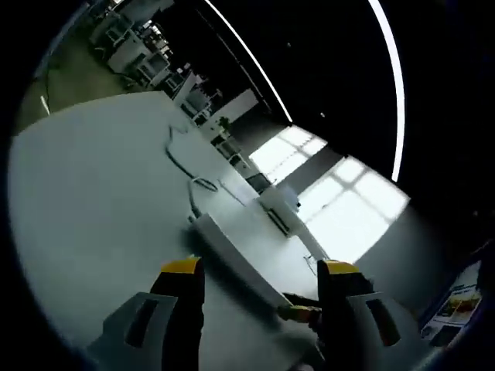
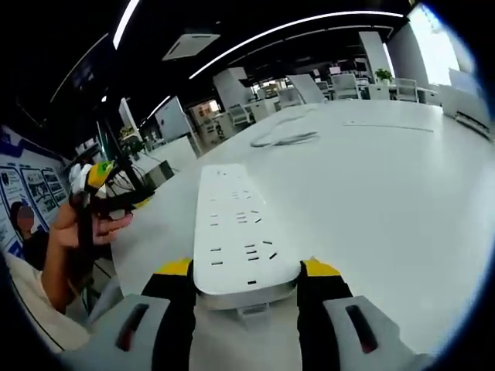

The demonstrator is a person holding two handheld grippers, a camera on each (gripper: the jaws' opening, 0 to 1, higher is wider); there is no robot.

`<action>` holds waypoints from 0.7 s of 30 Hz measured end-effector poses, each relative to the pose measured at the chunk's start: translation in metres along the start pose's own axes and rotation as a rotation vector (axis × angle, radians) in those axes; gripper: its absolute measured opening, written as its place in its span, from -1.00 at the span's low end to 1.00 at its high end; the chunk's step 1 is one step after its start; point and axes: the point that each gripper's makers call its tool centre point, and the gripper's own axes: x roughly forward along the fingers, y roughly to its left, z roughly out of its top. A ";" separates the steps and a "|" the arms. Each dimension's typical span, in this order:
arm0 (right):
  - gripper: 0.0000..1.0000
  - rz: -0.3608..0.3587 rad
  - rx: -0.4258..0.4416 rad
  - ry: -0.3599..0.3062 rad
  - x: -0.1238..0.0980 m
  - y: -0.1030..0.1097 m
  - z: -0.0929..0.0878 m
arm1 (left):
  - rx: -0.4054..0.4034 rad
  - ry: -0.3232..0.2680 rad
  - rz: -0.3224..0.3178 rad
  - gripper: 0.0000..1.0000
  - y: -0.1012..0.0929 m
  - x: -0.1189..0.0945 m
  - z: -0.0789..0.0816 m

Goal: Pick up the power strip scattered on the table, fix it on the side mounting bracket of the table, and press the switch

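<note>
Your right gripper (image 2: 246, 280) clamps the near end of the power strip (image 2: 238, 232), which juts out above the table (image 2: 402, 193) — keep it level. Your left gripper (image 1: 261, 282), beside the strip's edge, holds nothing, jaws apart.

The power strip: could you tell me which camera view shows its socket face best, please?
The right gripper view. There the power strip lies face up on the table, its sockets plain to see, its near end between the right gripper jaws. The left gripper view shows the strip dim and edge-on beyond the left gripper.
</note>
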 end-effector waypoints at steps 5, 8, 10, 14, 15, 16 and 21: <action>-0.06 0.009 0.015 -0.008 -0.001 -0.001 0.000 | -0.131 0.029 -0.030 0.34 0.003 0.009 -0.005; -0.06 0.015 0.027 -0.012 -0.001 -0.002 0.001 | -0.174 0.025 -0.025 0.35 0.007 0.016 -0.004; -0.06 0.015 0.029 -0.013 -0.001 -0.002 0.001 | -0.189 0.019 -0.024 0.35 0.007 0.020 -0.005; -0.06 0.014 0.030 -0.015 -0.001 -0.001 0.001 | -0.243 0.024 -0.025 0.35 0.010 0.027 -0.003; -0.06 0.014 0.030 -0.014 -0.001 -0.001 0.000 | -0.252 0.028 -0.023 0.35 0.011 0.029 -0.003; -0.06 0.014 0.029 -0.014 -0.001 -0.001 0.000 | -0.259 0.030 -0.020 0.36 0.015 0.033 -0.002; -0.06 0.022 0.032 -0.019 -0.002 0.000 0.000 | -0.293 0.051 -0.002 0.44 0.017 0.041 -0.007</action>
